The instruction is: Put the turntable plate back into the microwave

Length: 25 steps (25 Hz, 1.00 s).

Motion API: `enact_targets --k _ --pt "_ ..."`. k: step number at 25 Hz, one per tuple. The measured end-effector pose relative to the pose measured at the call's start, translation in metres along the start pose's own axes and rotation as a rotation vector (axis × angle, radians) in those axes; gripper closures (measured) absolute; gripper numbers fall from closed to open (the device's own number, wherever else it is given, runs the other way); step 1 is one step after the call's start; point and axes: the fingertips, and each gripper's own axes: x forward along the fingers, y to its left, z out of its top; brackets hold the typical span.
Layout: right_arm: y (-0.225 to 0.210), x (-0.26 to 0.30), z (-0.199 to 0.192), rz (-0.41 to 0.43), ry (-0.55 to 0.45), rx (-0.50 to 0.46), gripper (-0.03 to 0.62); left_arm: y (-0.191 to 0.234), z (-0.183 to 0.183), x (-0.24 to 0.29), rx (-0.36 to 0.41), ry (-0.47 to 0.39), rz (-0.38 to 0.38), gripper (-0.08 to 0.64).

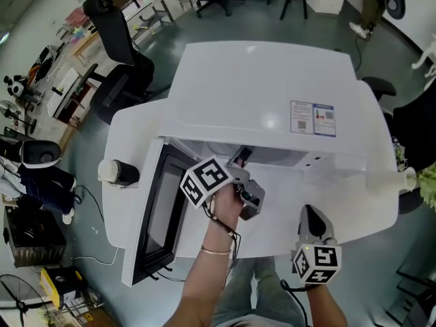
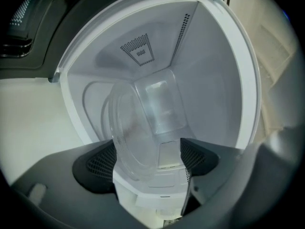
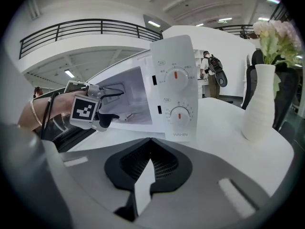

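Closest in, right gripper (image 1: 310, 215) at the front edge of the white desk (image 1: 330, 196), fingers pressed together on nothing. Further on, left gripper (image 1: 240, 161) reaching into the open mouth of the microwave (image 1: 266, 94), fingers clamped on the rim of the clear turntable plate (image 2: 136, 128), held on edge and tilted inside the white cavity. Door (image 1: 157, 213) swung wide to the left. Off to the right, white vase (image 3: 261, 101) with flowers, standing on the desk near the microwave.
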Motion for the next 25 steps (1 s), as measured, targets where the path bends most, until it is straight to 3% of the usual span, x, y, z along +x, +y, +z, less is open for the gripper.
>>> enact_targets --k 18,25 --pt "0.009 -0.001 -0.008 0.026 0.017 -0.008 0.583 0.023 -0.003 -0.009 -0.039 -0.014 0.033 0.16" --pt "0.015 0.001 -0.002 0.043 0.013 -0.014 0.583 0.02 -0.002 -0.018 0.014 -0.025 0.051 0.202"
